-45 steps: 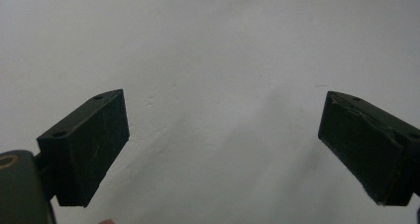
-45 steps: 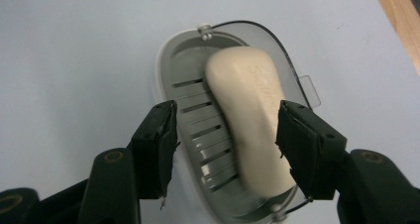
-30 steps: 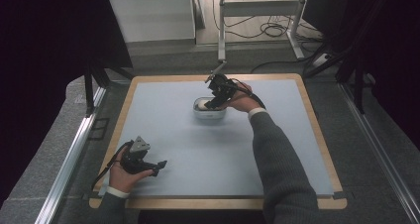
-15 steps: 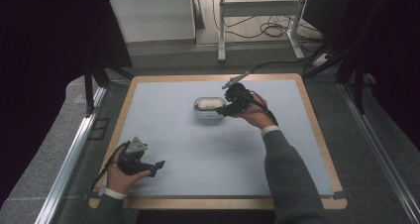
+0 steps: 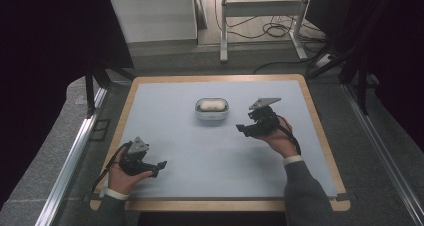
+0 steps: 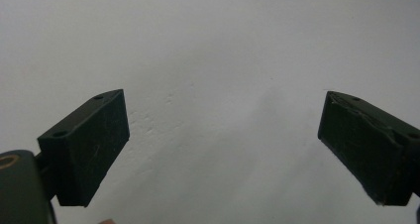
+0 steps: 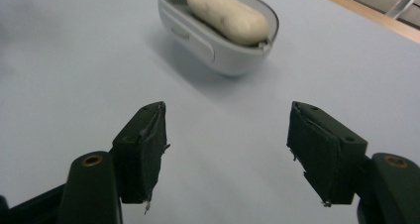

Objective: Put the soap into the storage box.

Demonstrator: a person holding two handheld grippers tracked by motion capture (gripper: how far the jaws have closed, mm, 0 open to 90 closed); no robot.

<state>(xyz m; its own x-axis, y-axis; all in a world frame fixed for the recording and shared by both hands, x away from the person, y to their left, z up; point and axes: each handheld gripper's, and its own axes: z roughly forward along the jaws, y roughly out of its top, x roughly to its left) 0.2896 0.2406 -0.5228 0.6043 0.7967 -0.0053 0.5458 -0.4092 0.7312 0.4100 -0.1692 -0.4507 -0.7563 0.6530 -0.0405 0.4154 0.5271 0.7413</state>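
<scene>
Hovering right gripper, jaws just opening wide and empty, near white container holding pale oblong piece.

Your work surface is a table covered by a pale blue-grey mat, framed all round by a light wooden border that shows as a narrow strip on each side. One thing lies directly on that mat: a small white oval container, set toward the far edge and roughly midway between the left and right sides. Seen from your right gripper view, the container sits open-topped with a pale, rounded oblong piece resting inside it. The mat around it is bare and smooth.
</scene>
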